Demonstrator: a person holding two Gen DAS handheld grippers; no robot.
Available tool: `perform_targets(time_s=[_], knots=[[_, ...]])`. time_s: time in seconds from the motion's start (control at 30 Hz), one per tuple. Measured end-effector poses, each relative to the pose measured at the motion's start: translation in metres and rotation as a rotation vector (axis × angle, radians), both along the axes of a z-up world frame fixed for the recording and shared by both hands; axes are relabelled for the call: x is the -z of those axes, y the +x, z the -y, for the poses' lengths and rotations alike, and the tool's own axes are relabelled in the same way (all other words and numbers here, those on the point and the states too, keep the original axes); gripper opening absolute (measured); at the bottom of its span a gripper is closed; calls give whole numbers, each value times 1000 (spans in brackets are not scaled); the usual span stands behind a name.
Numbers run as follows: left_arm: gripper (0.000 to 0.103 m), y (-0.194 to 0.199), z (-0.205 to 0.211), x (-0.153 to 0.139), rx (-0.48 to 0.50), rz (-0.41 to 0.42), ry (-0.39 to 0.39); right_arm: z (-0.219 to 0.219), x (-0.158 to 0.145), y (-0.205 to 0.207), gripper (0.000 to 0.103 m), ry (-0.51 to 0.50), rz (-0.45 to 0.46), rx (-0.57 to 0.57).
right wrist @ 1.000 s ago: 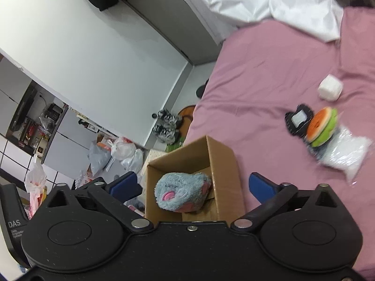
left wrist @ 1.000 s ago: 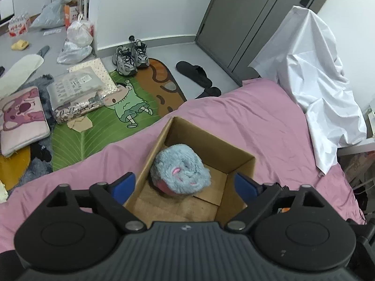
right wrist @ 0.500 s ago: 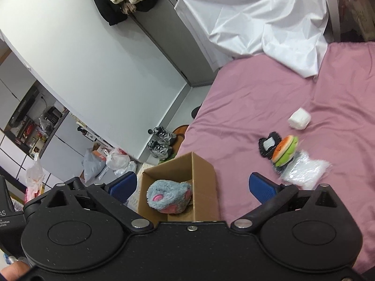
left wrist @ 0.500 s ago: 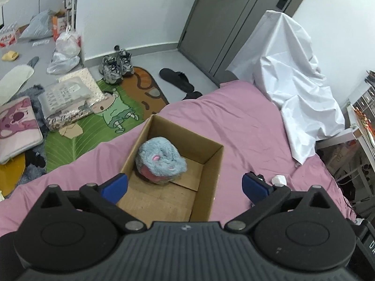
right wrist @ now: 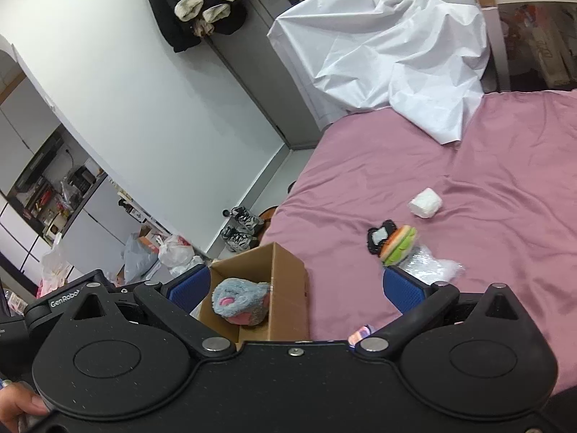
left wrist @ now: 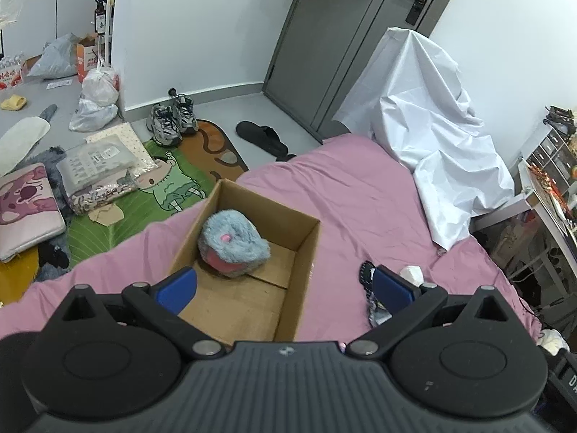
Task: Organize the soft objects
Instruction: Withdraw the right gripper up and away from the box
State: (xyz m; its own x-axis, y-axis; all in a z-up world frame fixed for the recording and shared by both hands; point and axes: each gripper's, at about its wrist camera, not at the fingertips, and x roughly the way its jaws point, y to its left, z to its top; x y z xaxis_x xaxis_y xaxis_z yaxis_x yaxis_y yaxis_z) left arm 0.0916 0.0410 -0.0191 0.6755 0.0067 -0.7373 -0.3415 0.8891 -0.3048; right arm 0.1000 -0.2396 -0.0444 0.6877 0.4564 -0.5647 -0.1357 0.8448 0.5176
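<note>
With the grey plush (left wrist: 232,243) resting in the cardboard box (left wrist: 303,252) on the bed (right wrist: 505,166), both tongs (left wrist: 285,287) (right wrist: 295,288) gape empty; approach the burger toy (right wrist: 398,243) squarely, squeezing gently.

Grey-blue plush (left wrist: 232,243) inside open cardboard box (left wrist: 304,249); burger toy (right wrist: 398,244), white cube (right wrist: 425,202) on bed.
</note>
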Motion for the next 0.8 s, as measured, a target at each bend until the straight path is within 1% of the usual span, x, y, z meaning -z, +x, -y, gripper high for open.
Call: perform_targets(time_s=[0.13,0.3,0.43,0.5,0.57,0.7,0.8], knots=[[103,-4,12,-2,29,7,18,11,2,-5,103,14,-15,14],[103,-8,26,-2,63,7,29,19,0,-12,103,-50,20,21],[103,-8,38,-1,94,-9,68,24,1,-15,103,-87,35,13],[103,-8,44,1,117,-20,80,26,2,-17,103,-119,38,6],[103,-9,47,4,129,-27,84,29,3,-18,103,-139,41,24],[103,-9,55,8,147,-37,110,37,7,-18,103,-145,25,34],[103,-8,61,12,156,-43,121,41,9,-19,103,-168,22,24]])
